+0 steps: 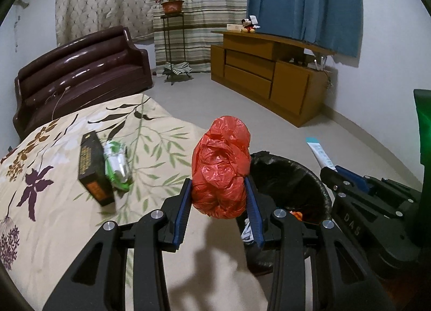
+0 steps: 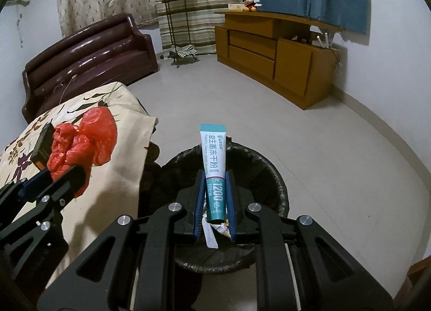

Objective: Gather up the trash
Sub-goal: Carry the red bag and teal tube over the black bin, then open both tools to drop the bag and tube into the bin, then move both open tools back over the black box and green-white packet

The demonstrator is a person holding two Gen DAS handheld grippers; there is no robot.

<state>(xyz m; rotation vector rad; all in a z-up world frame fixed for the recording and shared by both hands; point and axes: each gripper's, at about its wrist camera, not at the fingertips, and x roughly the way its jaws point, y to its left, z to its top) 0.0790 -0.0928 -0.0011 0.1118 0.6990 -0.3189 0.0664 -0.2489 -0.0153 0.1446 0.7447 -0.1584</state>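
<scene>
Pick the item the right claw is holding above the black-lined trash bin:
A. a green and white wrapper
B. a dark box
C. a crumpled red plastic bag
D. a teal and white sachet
D. The right claw is shut on the teal and white sachet over the trash bin; the red plastic bag is in the left claw.

Brown sofa (image 1: 80, 68), wood cabinet (image 1: 269, 76) w/ plush toy (image 1: 248, 25) — potted plant (image 1: 172, 3) betw. them.

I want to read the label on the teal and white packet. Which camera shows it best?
The right wrist view: the packet stands upright in the right gripper, its print facing the camera. The left wrist view shows only its blurred upper end at the picture's right side.
</scene>
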